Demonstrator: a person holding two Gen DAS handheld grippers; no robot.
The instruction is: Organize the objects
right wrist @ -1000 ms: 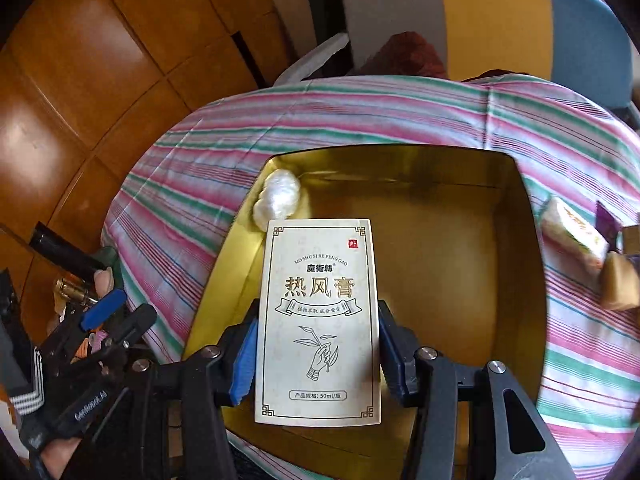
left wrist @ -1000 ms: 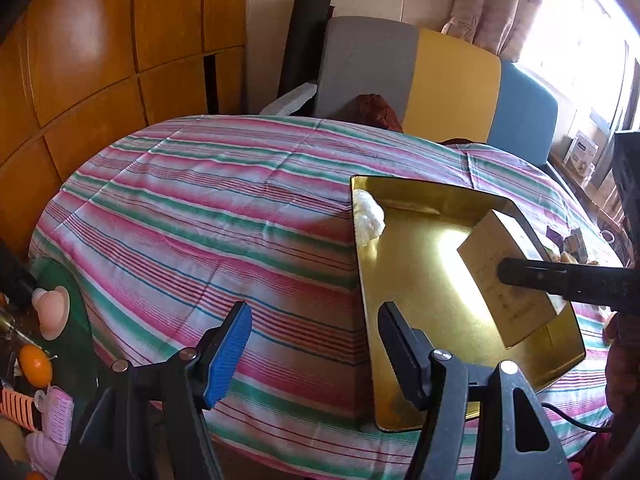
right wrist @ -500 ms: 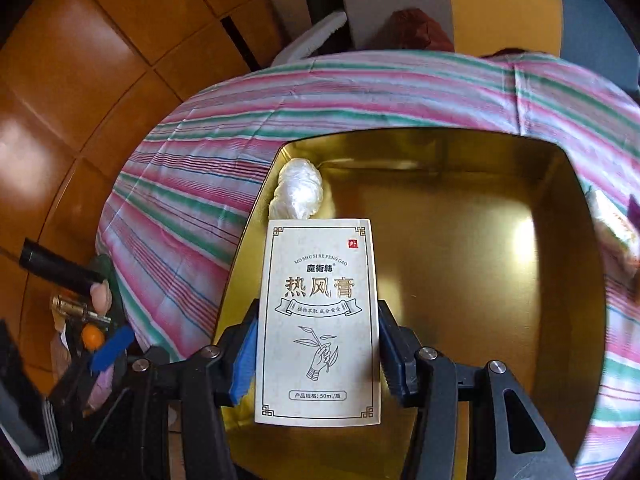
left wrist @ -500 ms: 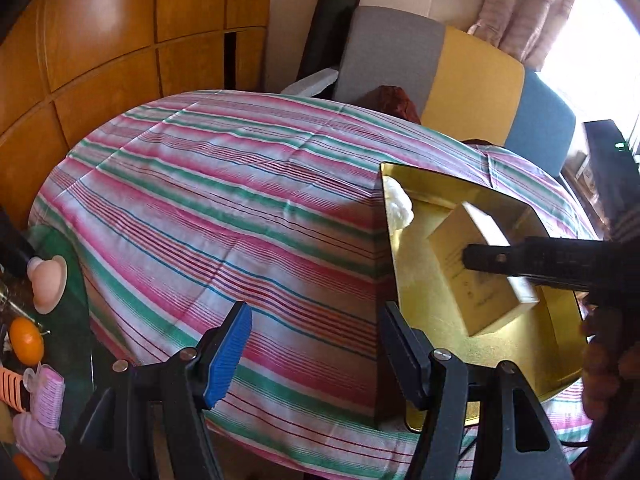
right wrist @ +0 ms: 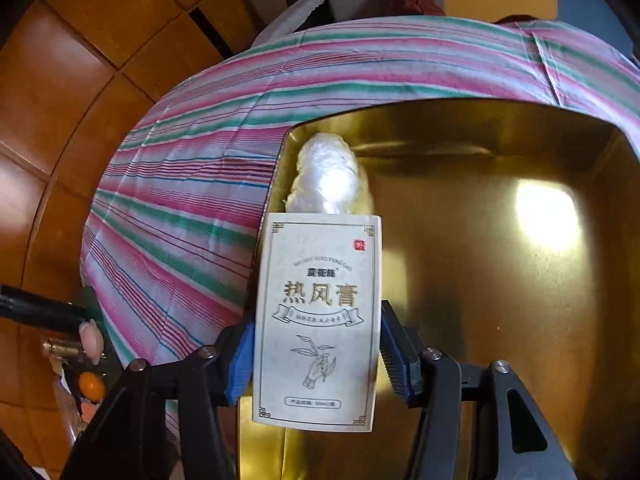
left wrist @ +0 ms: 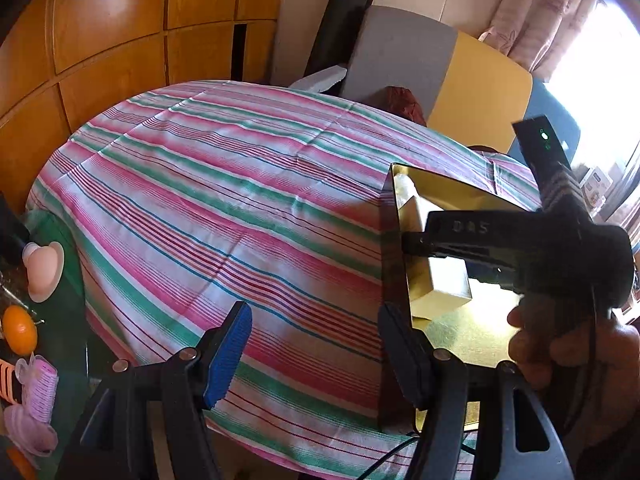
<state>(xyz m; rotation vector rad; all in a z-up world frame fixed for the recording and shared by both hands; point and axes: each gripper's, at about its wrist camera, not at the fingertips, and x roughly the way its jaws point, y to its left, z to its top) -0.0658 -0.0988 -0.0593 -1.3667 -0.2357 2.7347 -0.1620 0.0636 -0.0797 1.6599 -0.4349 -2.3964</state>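
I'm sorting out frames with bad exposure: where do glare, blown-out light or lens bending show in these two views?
Left wrist view: the window at top right is blown out white, and sun glares off the gold tray floor; wall panels bow with the fisheye. Right wrist view: a bright reflection patch sits on the tray floor, the white wad is nearly overexposed, and the box print is slightly soft.

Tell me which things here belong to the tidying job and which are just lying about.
Job:
- white carton, between the right tool's opening jaws
- gold tray
- clear plastic wad, in the tray's corner

Lying about:
- orange
- pink rollers
- striped tablecloth
- chairs
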